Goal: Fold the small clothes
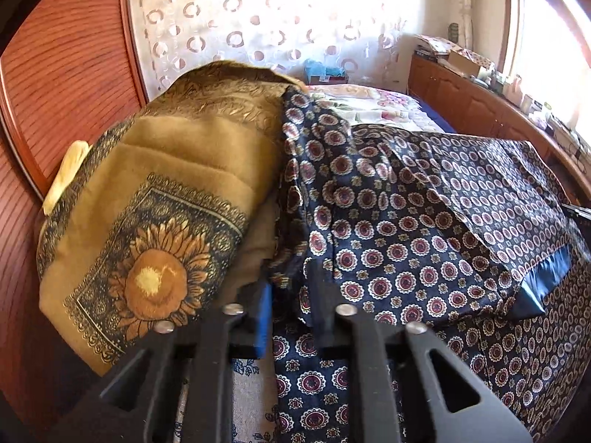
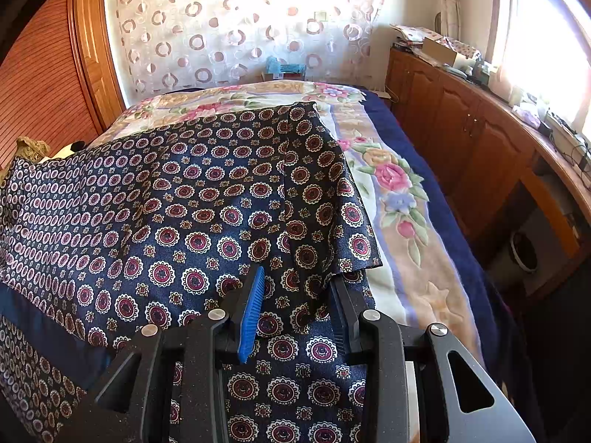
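Observation:
A navy garment (image 1: 406,221) printed with red and white medallions is spread over the bed, with a plain dark blue hem band (image 1: 543,277) at the right. My left gripper (image 1: 291,306) is at the garment's left edge, its jaws narrow and shut on a raised fold of the cloth. The right wrist view shows the same garment (image 2: 184,203) lying flat, a loose flap (image 2: 325,199) on its right side. My right gripper (image 2: 297,306) stands open over the near edge. Cloth lies between its fingers, and the blue pad (image 2: 253,317) is bare.
An ochre cloth with a sunflower print (image 1: 147,221) is heaped against the garment's left side, beside a wooden wall panel (image 1: 55,74). A floral blanket (image 2: 391,184) covers the bed. A wooden cabinet (image 2: 461,129) with clutter on top runs along the right under the window.

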Action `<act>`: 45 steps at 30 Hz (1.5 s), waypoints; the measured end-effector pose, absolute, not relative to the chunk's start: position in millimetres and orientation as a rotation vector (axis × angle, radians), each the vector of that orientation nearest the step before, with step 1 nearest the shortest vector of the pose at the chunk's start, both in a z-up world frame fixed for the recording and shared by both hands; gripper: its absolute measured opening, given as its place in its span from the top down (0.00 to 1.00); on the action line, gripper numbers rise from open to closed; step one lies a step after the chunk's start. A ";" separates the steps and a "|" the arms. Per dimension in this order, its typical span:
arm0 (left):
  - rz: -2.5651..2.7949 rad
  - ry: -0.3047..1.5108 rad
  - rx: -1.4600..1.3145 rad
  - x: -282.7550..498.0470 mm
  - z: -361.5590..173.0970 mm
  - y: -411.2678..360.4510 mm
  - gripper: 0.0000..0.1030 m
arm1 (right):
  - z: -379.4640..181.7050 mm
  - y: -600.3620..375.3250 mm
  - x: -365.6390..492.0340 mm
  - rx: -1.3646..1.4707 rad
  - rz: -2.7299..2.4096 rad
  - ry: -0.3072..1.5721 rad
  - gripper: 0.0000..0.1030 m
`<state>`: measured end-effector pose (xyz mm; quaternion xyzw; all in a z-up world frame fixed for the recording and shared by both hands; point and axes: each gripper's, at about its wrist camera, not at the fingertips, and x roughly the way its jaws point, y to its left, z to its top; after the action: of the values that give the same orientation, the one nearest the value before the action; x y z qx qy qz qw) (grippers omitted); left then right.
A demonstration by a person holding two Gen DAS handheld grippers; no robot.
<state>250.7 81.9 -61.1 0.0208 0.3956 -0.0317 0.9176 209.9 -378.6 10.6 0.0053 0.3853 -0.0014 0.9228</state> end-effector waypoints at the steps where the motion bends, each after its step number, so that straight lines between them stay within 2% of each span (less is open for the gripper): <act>1: -0.072 0.815 0.051 256.7 -58.7 77.8 0.86 | 10.9 -379.2 210.3 0.010 -0.002 0.791 0.67; 7: -0.085 0.802 0.074 255.2 -51.1 73.0 0.96 | 10.8 -379.2 210.2 0.010 -0.002 0.791 0.67; 15: -0.102 0.753 0.060 244.6 -36.2 67.7 0.98 | 11.5 -381.7 209.8 0.017 0.003 0.789 0.67; 17: -0.118 0.733 0.057 237.2 -28.2 65.5 0.98 | 13.1 -383.6 208.1 0.024 0.016 0.779 0.89; 20: -0.141 0.700 0.047 225.4 -15.5 61.9 0.98 | 18.0 -383.6 202.7 0.010 0.036 0.762 0.95; 27: -0.188 0.638 0.017 199.3 8.3 62.7 0.98 | 56.9 -395.2 173.3 0.021 0.089 0.670 0.96; 34: -0.229 0.598 -0.014 161.4 16.4 64.9 0.98 | 73.1 -401.3 122.2 -0.034 0.145 0.646 0.96; 45: -0.205 0.645 -0.011 96.2 -19.4 74.0 0.98 | 64.5 -417.5 41.8 -0.043 0.196 0.653 0.96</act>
<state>96.2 74.0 -19.4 -0.0055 0.3165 -0.1007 0.9432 41.8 -417.5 64.5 -0.0213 0.3201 0.0962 0.9422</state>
